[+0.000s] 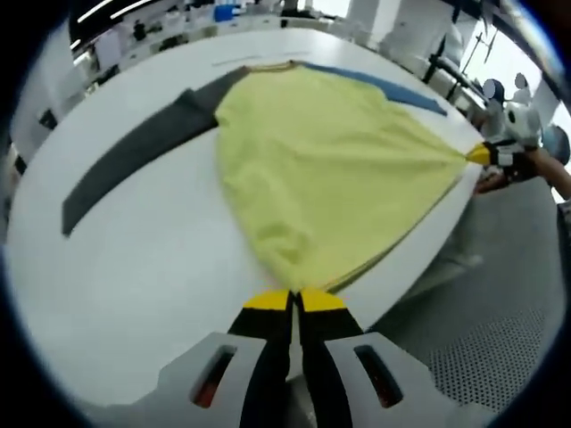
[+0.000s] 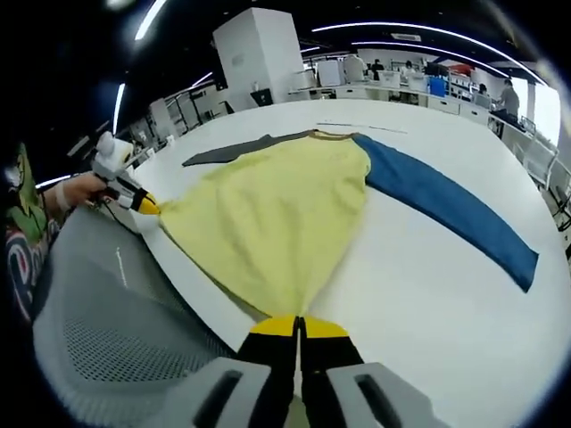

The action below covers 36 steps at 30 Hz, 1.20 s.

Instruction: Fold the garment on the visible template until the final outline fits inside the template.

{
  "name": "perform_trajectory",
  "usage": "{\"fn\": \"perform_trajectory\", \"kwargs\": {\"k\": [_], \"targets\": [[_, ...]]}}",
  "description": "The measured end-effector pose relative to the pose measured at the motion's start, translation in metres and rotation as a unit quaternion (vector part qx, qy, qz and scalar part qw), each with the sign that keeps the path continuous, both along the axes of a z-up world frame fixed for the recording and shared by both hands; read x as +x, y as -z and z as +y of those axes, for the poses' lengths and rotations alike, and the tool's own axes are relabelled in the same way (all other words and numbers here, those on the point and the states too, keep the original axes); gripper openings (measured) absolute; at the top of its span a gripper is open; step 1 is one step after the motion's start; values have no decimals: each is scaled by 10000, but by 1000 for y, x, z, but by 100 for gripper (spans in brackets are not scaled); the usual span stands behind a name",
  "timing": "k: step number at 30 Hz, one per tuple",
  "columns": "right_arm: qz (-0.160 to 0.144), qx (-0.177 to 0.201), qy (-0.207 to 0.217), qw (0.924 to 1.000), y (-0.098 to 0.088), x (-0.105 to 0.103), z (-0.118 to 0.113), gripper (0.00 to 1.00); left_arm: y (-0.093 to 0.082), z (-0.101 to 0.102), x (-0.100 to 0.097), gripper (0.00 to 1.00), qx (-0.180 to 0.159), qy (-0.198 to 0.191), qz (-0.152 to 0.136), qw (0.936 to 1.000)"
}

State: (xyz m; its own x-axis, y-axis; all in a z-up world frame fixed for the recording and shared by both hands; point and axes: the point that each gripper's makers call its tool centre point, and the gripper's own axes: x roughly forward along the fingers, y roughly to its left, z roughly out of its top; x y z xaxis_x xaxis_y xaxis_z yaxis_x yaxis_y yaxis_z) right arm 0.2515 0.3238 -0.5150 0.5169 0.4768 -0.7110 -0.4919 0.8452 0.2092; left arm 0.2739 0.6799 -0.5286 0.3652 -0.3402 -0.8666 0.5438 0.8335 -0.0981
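Observation:
A long-sleeved shirt lies spread on a white table (image 1: pixel 134 267), its yellow body (image 1: pixel 321 169) stretched between both grippers. One sleeve is dark grey (image 1: pixel 134 152), the other blue (image 2: pixel 446 209). My left gripper (image 1: pixel 294 301) is shut on one hem corner of the shirt at the table's near edge. In the right gripper view, my right gripper (image 2: pixel 299 326) is shut on the other hem corner. Each gripper also appears in the other's view, the right gripper (image 1: pixel 486 153) from the right and the left gripper (image 2: pixel 143 203) from the left, with a hand on it.
A grey mesh chair (image 2: pixel 98 339) stands by the table's edge between the grippers. A thin line marks the table beyond the collar (image 2: pixel 361 127). Benches, white cabinets and people fill the room behind (image 2: pixel 428 80).

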Motion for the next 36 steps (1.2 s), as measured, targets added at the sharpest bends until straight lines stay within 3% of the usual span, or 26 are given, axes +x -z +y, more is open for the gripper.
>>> {"fn": "perform_trajectory", "kwargs": {"k": [7,20,36], "targets": [[84,-33,2,10000,5,-1,-3,0,12,5,-11,0,167,59,221,9996],[186,-89,-28,9998,10,-1,-5,0,15,11,-14,0,70,-225,473,9986],[248,-172,-84,9995,17,-1,-4,0,15,13,-15,0,-66,-341,509,9981]]}}
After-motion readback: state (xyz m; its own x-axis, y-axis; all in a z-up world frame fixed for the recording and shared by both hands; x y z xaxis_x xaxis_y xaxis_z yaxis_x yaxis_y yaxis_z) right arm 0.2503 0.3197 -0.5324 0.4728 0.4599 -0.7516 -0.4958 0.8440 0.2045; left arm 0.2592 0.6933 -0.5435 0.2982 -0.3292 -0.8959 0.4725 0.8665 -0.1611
